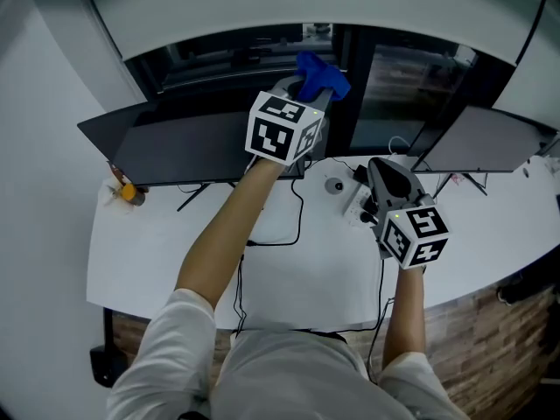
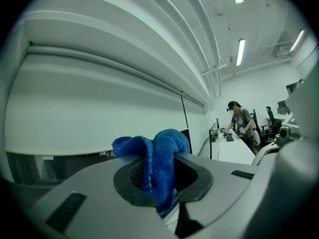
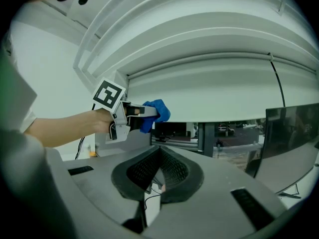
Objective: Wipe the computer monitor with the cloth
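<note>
A person stands at a white desk (image 1: 157, 252). Nearest, the right gripper (image 1: 383, 171) hovers low over the desk, its jaws closed together on nothing. Further out, the left gripper (image 1: 308, 90) is held high, jaws clamped on a bunched blue cloth (image 1: 322, 75). The cloth sits above the top edge of the dark monitor (image 1: 192, 147), apparently clear of the screen. Doing this well likely means lowering the cloth's loose fold flat onto the screen. Pressure should be light so the monitor doesn't tip, with sideways sweeps in overlapping passes.
</note>
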Available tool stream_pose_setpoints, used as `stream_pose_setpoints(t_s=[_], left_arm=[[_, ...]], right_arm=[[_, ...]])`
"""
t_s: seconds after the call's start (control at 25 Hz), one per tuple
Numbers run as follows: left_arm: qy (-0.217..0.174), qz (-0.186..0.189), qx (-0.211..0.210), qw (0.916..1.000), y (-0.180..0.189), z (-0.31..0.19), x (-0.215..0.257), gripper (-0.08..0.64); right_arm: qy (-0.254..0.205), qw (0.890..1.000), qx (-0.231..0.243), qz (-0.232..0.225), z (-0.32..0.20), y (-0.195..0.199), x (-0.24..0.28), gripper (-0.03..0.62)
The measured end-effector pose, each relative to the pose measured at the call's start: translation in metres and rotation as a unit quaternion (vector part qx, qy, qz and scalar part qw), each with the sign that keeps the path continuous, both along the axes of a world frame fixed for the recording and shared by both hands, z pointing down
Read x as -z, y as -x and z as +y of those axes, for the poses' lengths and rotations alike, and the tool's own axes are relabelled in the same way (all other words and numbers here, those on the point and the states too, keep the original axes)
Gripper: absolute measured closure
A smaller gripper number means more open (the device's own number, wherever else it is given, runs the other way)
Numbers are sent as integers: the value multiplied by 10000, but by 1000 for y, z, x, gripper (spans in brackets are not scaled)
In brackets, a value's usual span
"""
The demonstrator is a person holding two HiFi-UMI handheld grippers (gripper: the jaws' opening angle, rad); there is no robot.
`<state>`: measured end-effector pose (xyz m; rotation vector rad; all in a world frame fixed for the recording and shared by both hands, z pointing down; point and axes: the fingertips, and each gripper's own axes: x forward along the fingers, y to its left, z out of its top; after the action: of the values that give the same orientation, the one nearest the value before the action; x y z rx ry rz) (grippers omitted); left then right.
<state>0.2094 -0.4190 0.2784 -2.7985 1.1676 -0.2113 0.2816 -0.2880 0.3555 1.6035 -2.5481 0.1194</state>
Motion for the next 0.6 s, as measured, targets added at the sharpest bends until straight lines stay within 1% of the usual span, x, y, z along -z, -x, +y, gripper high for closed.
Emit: stream_pose_setpoints(t_s=[0.08, 0.2, 0.28, 0.36, 0.48, 0.6], left_arm=[[42, 152, 59, 9999, -3, 0, -7, 503], [491, 320, -88, 9982, -10, 1, -32, 503], [720, 400, 3, 9966, -10, -1, -55, 505], [707, 404, 252, 9964, -5, -4, -74, 505], [530, 353, 554, 9964, 1, -5, -92, 505], [513, 552, 741, 9944, 4, -4, -103, 505]], right_arm=[[28, 10000, -48, -4, 3, -3, -4, 577], [67, 9999, -118, -11, 9, -5, -9, 577], [96, 9998, -173, -27, 13, -8, -13, 577], [136, 9996, -237, -27, 17, -13, -17, 577], [227, 9992, -328, -23, 23, -20, -26, 577], [339, 9987, -391, 3, 27, -24, -37, 577]])
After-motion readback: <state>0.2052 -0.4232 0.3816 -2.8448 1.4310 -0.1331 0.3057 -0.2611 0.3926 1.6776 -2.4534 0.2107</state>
